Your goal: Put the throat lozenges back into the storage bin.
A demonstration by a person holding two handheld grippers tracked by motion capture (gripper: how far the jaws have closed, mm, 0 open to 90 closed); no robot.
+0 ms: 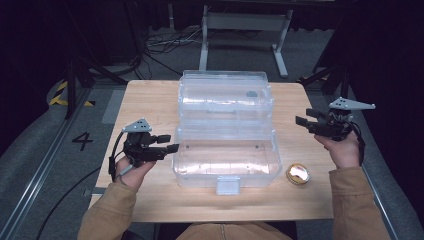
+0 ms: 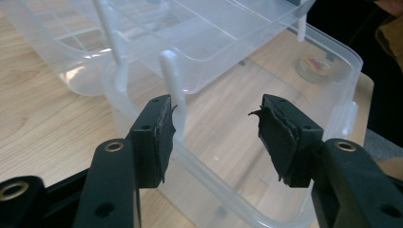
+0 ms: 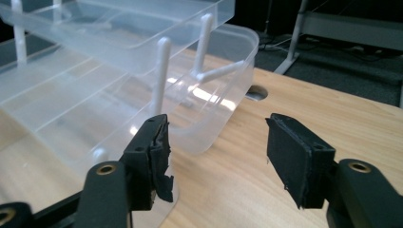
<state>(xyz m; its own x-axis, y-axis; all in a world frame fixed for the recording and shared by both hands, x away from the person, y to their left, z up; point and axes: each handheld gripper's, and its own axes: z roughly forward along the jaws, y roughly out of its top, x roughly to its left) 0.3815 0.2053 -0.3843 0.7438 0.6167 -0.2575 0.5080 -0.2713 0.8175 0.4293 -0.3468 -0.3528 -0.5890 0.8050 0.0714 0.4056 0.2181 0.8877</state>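
Clear plastic box (image 1: pixel 225 150) sits mid-worktop (image 1: pixel 150 100), opened out: its tiered trays are lifted and stepped back toward the far edge, lower tub nearest me. Long axis runs left to right across the worktop.

Left gripper (image 1: pixel 167 142) is just beside the box's left end, level with the lower tub. In the left gripper view its fingers (image 2: pixel 159 137) stand spread with nothing between them; the tub's rim and a white hinge arm (image 2: pixel 171 80) lie straight ahead, close to the left pad. I can't tell whether that pad touches the arm.

Right gripper (image 1: pixel 306 120) is off the right end, clearly farther from the box than the left one. Its fingers (image 3: pixel 154 152) are parted too, gripping nothing; the box corner lies ahead and to the left of them.

My read: the left hand is the nearer one for any hold on the box.

Small round tin (image 1: pixel 297 174) sits near the tub's front right corner. Its contents are too small to read. Clear walls overlap, so the tray edges are hard to separate.
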